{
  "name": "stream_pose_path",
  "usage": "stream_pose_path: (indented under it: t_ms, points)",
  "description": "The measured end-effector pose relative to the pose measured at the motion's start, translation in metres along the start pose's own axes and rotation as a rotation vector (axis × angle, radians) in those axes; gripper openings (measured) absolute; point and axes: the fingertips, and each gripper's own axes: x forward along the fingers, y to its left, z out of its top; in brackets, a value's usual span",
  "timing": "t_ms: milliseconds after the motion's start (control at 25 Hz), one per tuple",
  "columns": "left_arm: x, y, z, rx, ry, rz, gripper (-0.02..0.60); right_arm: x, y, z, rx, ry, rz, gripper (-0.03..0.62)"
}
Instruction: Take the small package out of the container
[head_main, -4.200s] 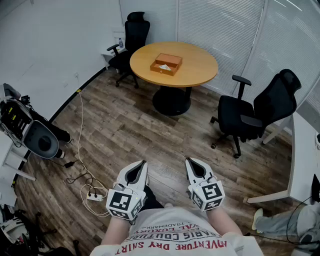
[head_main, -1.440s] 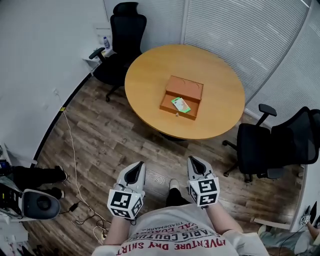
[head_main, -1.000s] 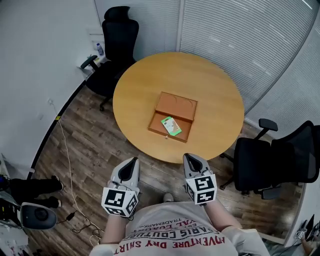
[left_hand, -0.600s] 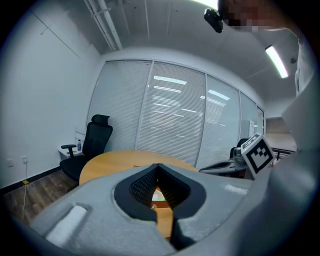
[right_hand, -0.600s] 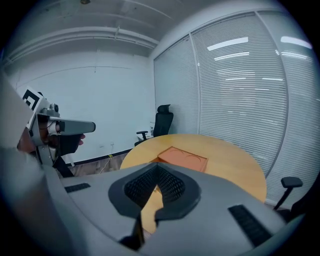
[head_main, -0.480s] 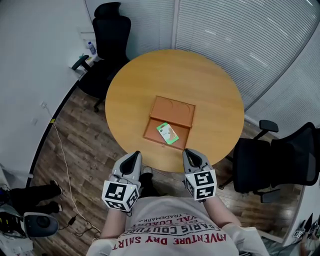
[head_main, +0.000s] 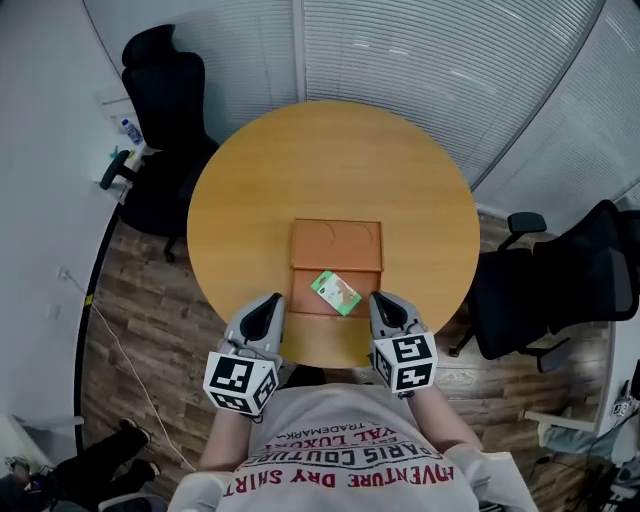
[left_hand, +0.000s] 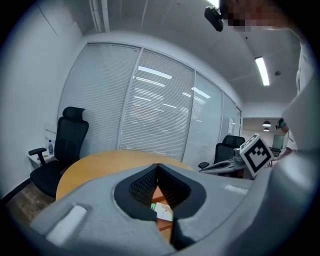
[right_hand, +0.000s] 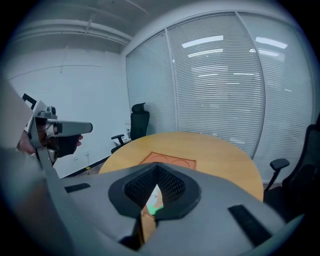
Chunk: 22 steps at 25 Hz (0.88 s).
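Left gripper (head_main: 272, 299) and right gripper (head_main: 381, 299), fingers closed and empty, flank the bench's (head_main: 250, 180) near edge; the package (head_main: 335, 292) lies in the box (head_main: 336, 240).

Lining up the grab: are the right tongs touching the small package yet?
Apart. The head view shows a gap between the right tongs and the small package in the container.

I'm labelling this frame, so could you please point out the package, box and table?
package (head_main: 335, 291): head view, its top face.
box (head_main: 336, 245): head view, bare far half.
table (head_main: 330, 160): head view, bare far top.
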Motion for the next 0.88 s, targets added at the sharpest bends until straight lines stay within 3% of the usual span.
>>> stream_pose_path:
  t_ms: [280,400,680,760,880]
  points:
    - [0.036,0.035,-0.015,-0.017,0.047,-0.115,0.011,0.043,0.006,-0.016,0.073,0.101,-0.032,0.008]
    - [0.045,0.043,-0.016,-0.062,0.04,-0.156,0.011,0.058,0.016,-0.026,0.031,0.168,0.001,0.008]
    - [0.061,0.055,-0.03,-0.109,0.07,-0.145,0.011,0.09,0.023,-0.063,-0.102,0.319,0.105,0.01]
    - [0.066,0.058,-0.038,-0.127,0.086,-0.13,0.012,0.1,0.023,-0.077,-0.13,0.37,0.138,0.124]
    - [0.073,0.056,-0.052,-0.143,0.117,-0.116,0.012,0.114,0.017,-0.096,-0.183,0.428,0.167,0.188]
